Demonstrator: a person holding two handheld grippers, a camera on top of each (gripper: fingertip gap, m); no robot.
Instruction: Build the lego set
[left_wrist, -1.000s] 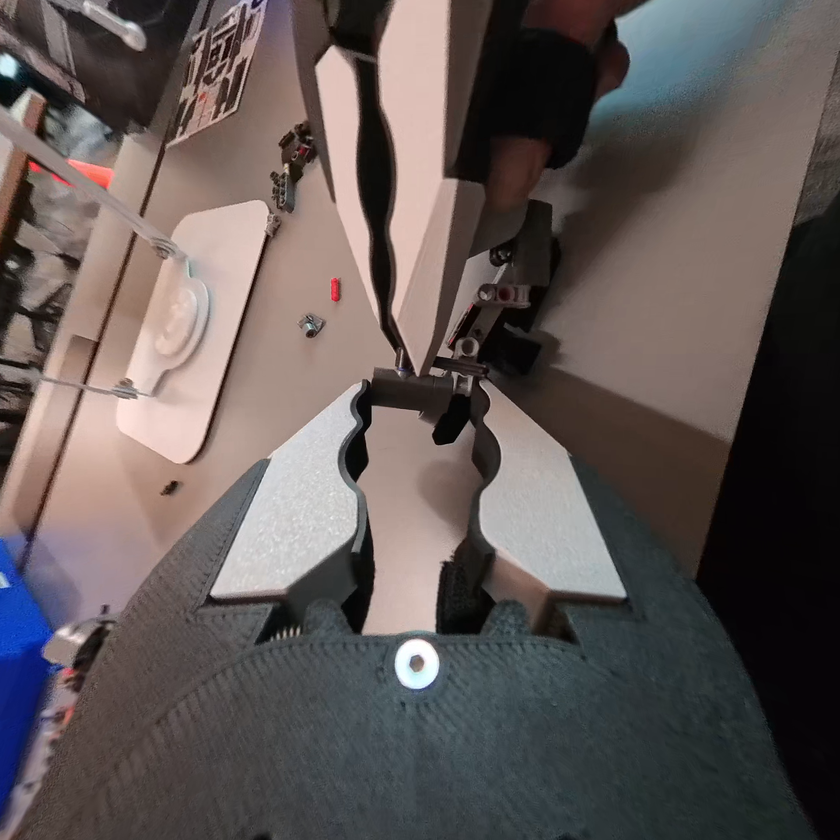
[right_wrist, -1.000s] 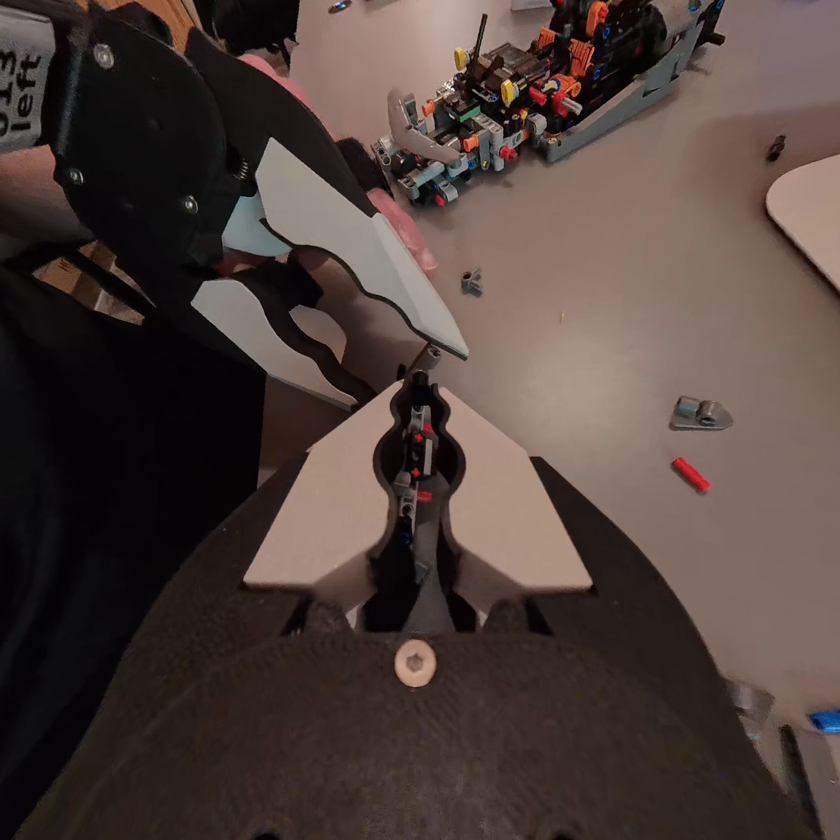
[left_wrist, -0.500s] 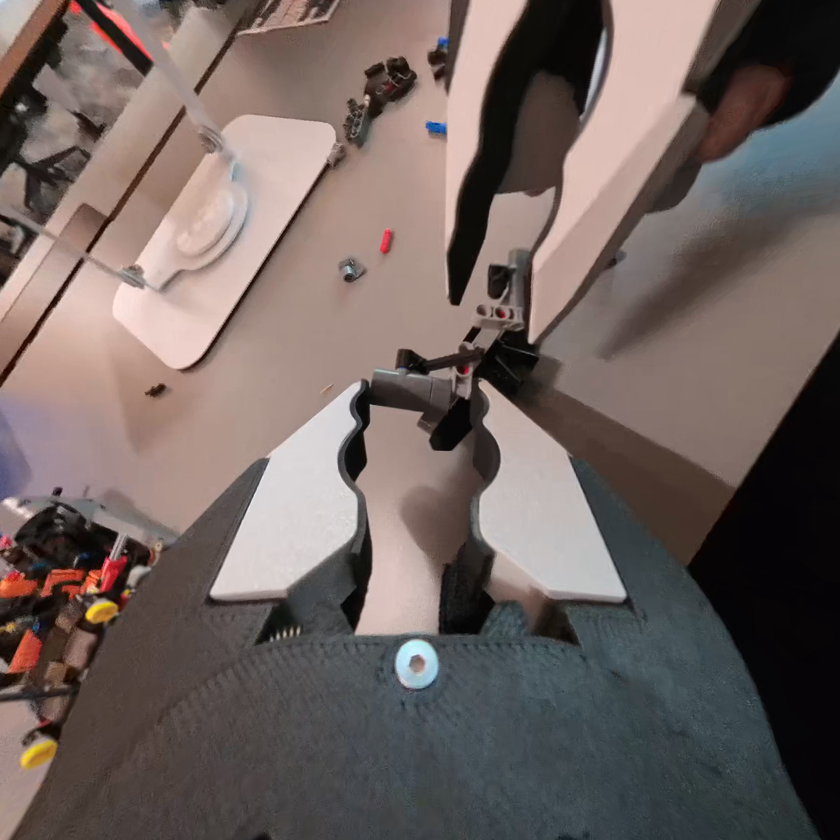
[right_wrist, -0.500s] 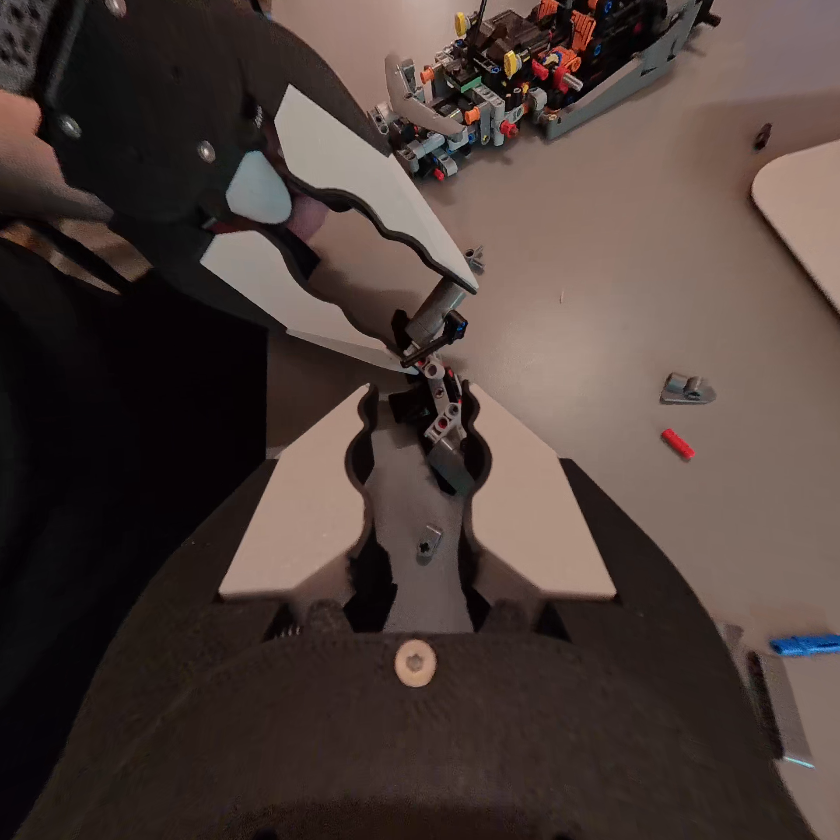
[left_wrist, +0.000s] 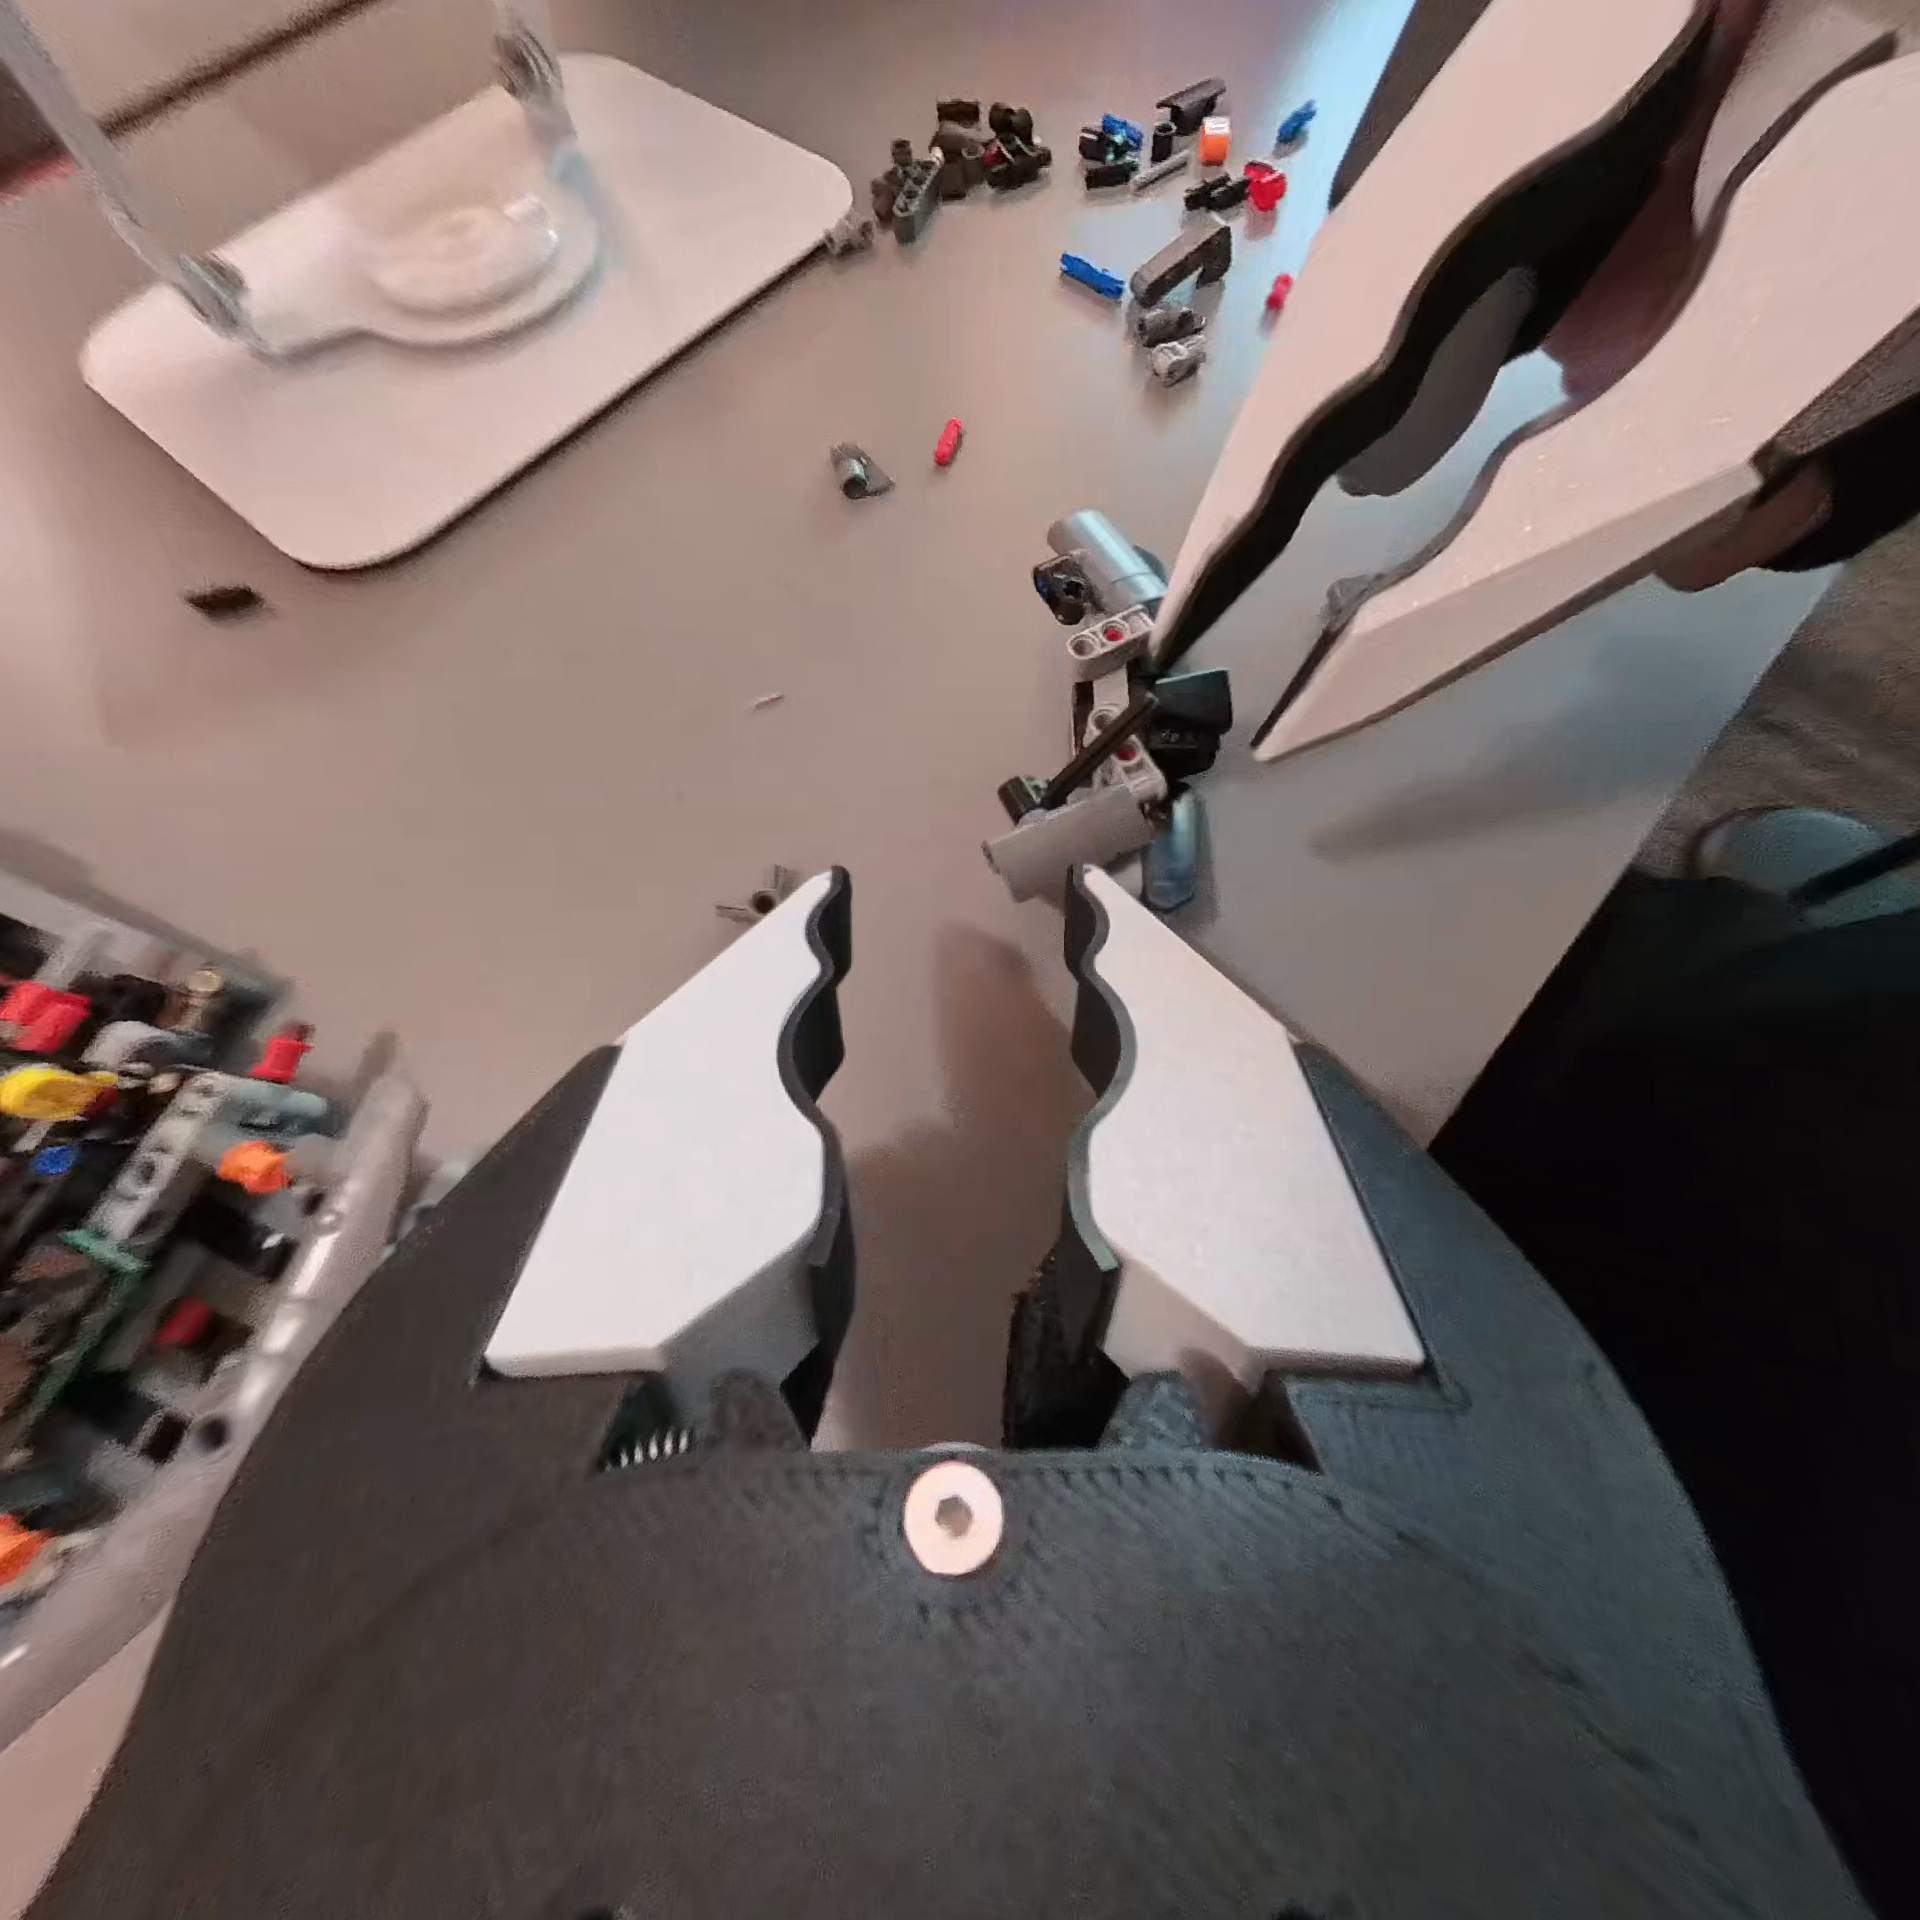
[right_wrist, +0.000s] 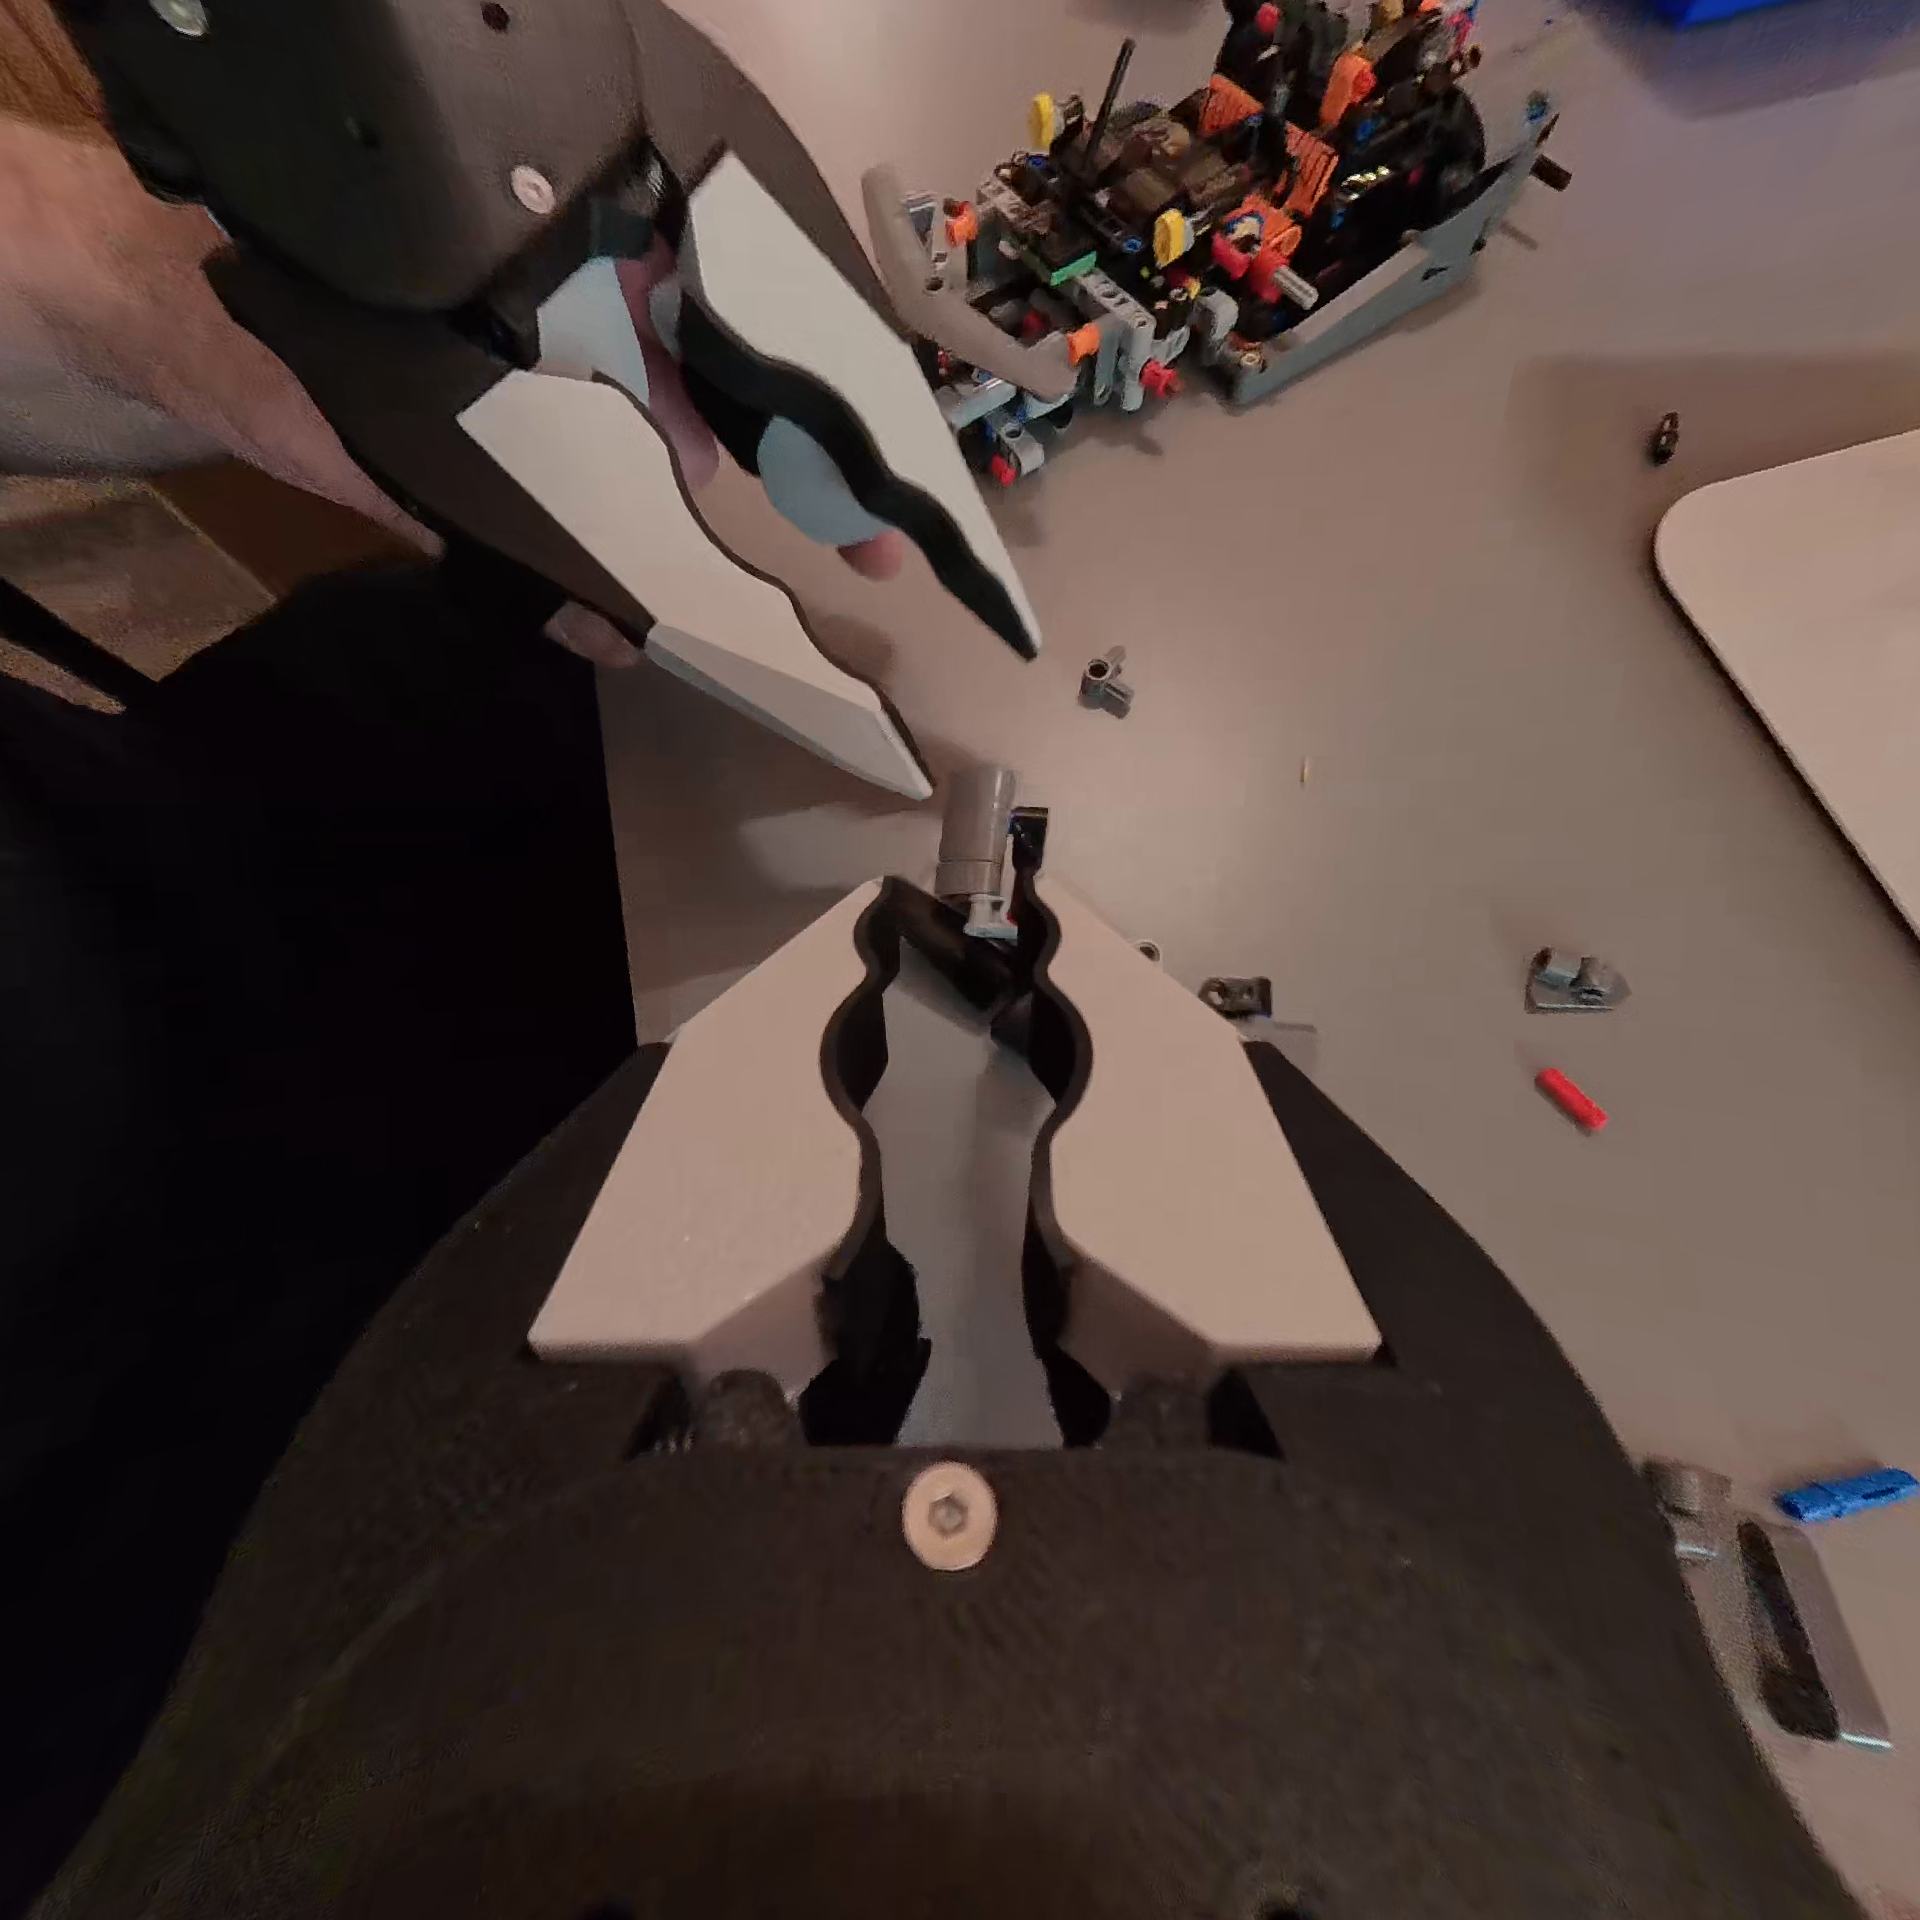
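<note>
A small grey and black lego sub-assembly (left_wrist: 1081, 831) sits near the table's edge. In the left wrist view, my right gripper (left_wrist: 1210, 701) comes in from the upper right with its tips on either side of the dark middle part. In the right wrist view, my right gripper (right_wrist: 961, 894) is closed part-way on the black part. The grey cylinder end (right_wrist: 977, 821) sticks out past the tips. My left gripper (left_wrist: 956, 894) is open and empty, just short of that end. It also shows in the right wrist view (right_wrist: 977, 717). The big colourful lego build (right_wrist: 1195, 239) stands farther back.
A white stand base (left_wrist: 468, 312) lies on the table; its corner shows in the right wrist view (right_wrist: 1818, 644). A pile of loose pieces (left_wrist: 1091, 156) lies at the far side. A red pin (right_wrist: 1571, 1098), grey pieces (right_wrist: 1574, 982) and a blue pin (right_wrist: 1849, 1496) are scattered. The table edge (left_wrist: 1507, 1039) is close. Left tips to right tips: about 5 centimetres.
My left gripper has let go of the sub-assembly, opened and drawn back. My right gripper opened half a second ago and has now closed in on the black part.
</note>
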